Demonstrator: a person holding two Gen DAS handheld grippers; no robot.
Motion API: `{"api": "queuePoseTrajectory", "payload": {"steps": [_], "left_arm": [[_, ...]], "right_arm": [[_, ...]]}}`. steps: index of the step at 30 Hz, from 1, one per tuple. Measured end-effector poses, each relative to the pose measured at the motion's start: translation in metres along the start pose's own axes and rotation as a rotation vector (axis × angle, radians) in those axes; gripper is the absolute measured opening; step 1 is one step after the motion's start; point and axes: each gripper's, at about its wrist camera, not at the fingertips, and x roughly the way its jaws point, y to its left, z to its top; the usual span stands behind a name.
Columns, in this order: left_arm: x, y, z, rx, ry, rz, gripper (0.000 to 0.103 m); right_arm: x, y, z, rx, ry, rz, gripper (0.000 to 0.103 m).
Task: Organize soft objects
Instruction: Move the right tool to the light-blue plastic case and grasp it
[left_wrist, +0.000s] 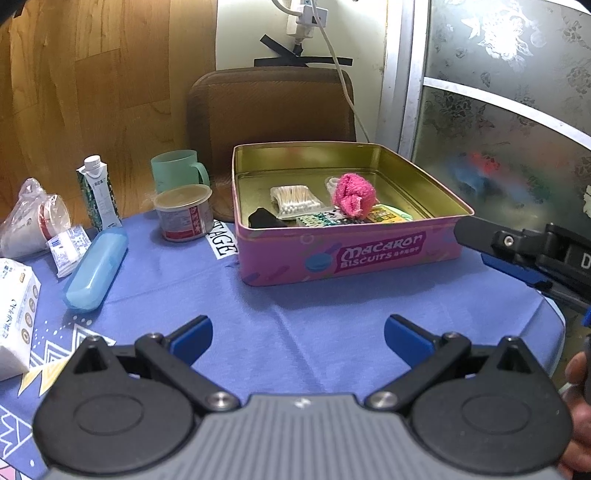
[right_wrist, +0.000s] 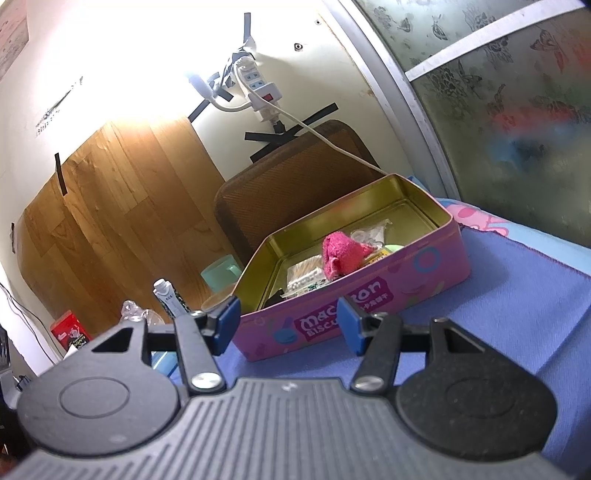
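In the left wrist view, the left tongs (left_wrist: 298, 341) are seen spread and empty above the blue-clothed table (left_wrist: 314, 314), while a pink fuzzy cloth (left_wrist: 352, 197) is found lying inside the open pink tin (left_wrist: 347, 254) beside a pack of cotton swabs (left_wrist: 295, 199). In the right wrist view, the right tongs (right_wrist: 288, 325) are likewise seen spread with nothing gripped, just before the tin's (right_wrist: 406, 284) near wall, and the cloth (right_wrist: 341, 254) is seen resting inside it.

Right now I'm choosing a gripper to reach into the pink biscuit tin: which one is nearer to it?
Right. The right gripper hovers open just off the pink biscuit tin's front right corner; the left gripper, also open, sits farther back over the blue tablecloth.
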Motion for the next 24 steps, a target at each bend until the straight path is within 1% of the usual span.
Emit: {"api": "queuePoseTrajectory", "payload": {"steps": [11,18,21,24], "left_arm": [[0.01,0.014,-0.007,0.009,-0.007,0.055,0.103],[0.018,0.027,-0.02,0.052,-0.013,0.092,0.103],[0.02,0.037,-0.025,0.059,-0.014,0.101,0.103],[0.021,0.055,-0.03,0.04,-0.017,0.128,0.103]], "right_arm": [[0.008,0.002,-0.003,-0.009,0.025,-0.018,0.061],[0.023,0.008,-0.009,-0.035,0.062,-0.03,0.061],[0.03,0.011,-0.012,-0.045,0.08,-0.034,0.061],[0.038,0.016,-0.015,-0.064,0.105,-0.034,0.061]]}}
